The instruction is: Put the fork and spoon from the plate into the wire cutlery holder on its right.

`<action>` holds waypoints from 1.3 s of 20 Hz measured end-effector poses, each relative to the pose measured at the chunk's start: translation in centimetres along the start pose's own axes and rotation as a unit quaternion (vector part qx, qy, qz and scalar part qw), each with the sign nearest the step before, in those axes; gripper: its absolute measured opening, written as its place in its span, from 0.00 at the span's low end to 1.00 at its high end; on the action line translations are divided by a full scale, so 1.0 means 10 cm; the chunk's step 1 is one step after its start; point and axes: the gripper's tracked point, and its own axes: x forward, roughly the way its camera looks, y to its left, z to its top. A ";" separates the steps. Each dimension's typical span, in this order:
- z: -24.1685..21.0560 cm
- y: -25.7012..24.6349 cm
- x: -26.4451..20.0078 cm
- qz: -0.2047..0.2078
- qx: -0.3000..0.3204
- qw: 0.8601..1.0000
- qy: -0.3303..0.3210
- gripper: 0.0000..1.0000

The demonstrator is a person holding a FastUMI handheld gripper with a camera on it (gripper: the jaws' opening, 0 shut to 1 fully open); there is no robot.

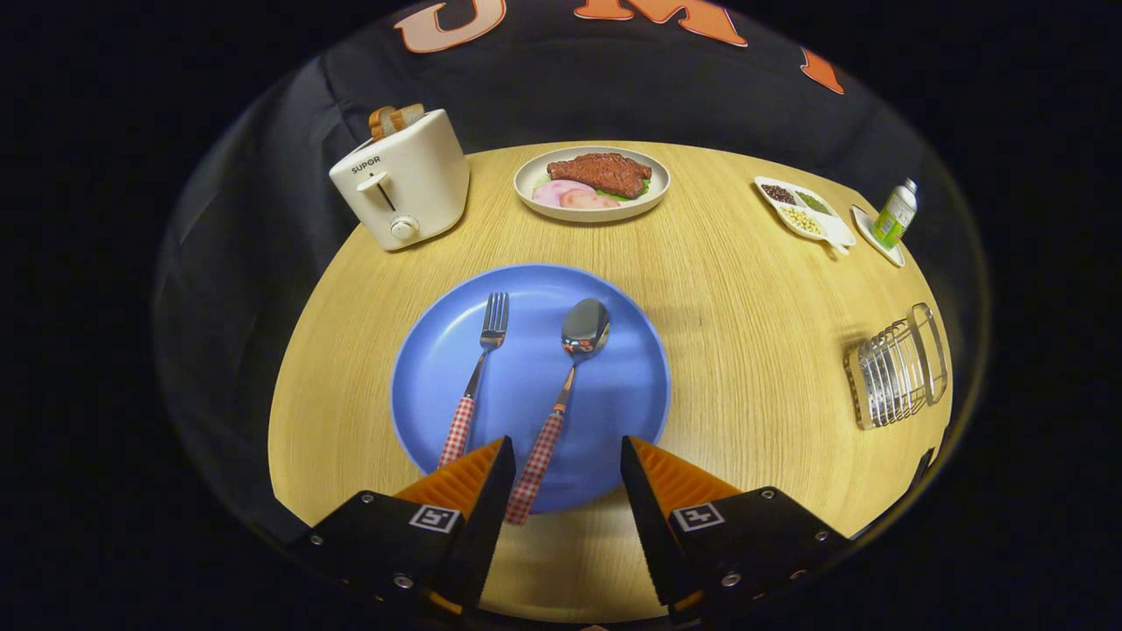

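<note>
Both jaws stand apart, spoon (561, 394) handle end between them, untouched

A steel fork (478, 372) and spoon (565, 377) with red-checked handles lie side by side on the blue plate (429, 350), well apart from the wire cutlery holder (894, 368) at the table's right.
</note>
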 end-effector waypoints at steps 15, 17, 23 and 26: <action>-0.04 0.01 0.20 0.015 0.015 0.999 0.040 0.13; 0.00 -0.06 0.18 0.019 0.023 0.999 0.040 0.12; 0.17 -0.18 -0.08 0.028 0.009 0.999 0.015 0.10; 0.34 -0.34 -0.33 0.031 0.001 0.999 -0.007 0.10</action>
